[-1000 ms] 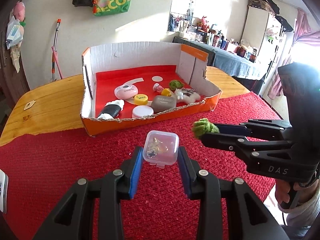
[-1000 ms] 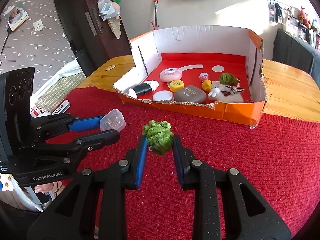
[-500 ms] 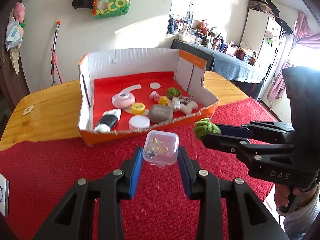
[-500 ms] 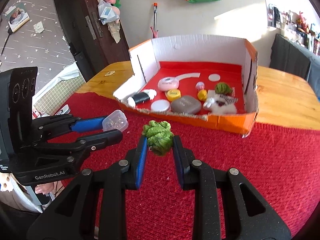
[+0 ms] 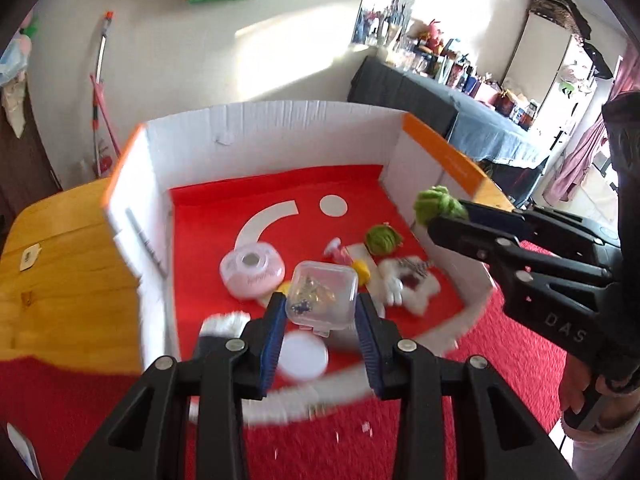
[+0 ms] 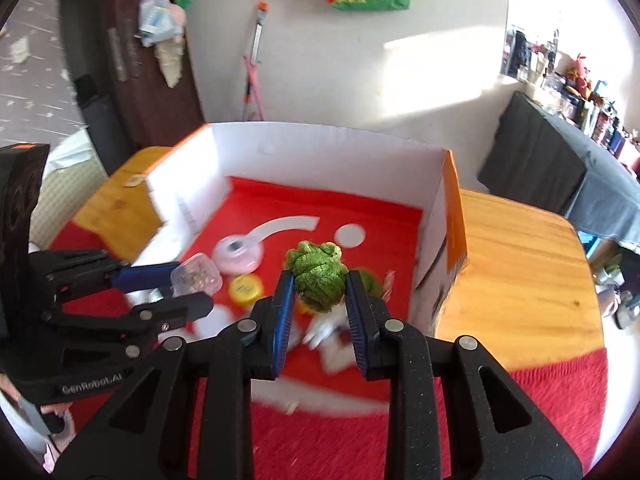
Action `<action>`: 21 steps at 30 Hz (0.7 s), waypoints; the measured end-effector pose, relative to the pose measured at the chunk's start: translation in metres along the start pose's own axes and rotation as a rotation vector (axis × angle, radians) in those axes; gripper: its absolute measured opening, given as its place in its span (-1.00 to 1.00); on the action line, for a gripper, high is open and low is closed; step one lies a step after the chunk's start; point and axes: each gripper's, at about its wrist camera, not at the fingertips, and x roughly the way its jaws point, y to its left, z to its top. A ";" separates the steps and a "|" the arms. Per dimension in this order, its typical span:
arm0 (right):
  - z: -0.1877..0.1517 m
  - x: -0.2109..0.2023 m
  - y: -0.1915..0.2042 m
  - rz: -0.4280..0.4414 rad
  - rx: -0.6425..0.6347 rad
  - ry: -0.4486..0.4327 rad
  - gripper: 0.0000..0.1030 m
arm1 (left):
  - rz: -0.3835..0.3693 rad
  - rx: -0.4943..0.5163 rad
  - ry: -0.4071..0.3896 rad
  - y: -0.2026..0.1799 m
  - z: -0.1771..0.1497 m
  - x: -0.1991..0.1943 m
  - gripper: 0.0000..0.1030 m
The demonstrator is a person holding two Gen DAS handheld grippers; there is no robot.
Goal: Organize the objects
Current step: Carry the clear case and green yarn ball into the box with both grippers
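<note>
The cardboard box (image 5: 272,136) on the bench now sits directly below both grippers, no longer far ahead. Left gripper (image 5: 320,320), jaws clamped on the clear case (image 5: 323,294), and right gripper (image 6: 320,308), squeezing the green yarn ball (image 6: 318,270), look ready to drop.

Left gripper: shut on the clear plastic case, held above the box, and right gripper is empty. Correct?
Not quite. The right gripper is not empty: the right wrist view shows it shut on a green yarn ball. The rest holds: the left gripper is shut on the clear plastic case above the box.
</note>
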 end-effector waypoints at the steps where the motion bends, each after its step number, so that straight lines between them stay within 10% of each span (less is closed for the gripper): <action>1: 0.005 0.007 -0.002 -0.009 0.002 0.017 -0.52 | 0.003 -0.002 0.010 0.001 0.006 0.006 -0.28; 21: 0.053 0.112 -0.022 -0.116 0.093 0.311 -0.52 | -0.015 -0.083 0.161 0.033 0.054 0.083 -0.28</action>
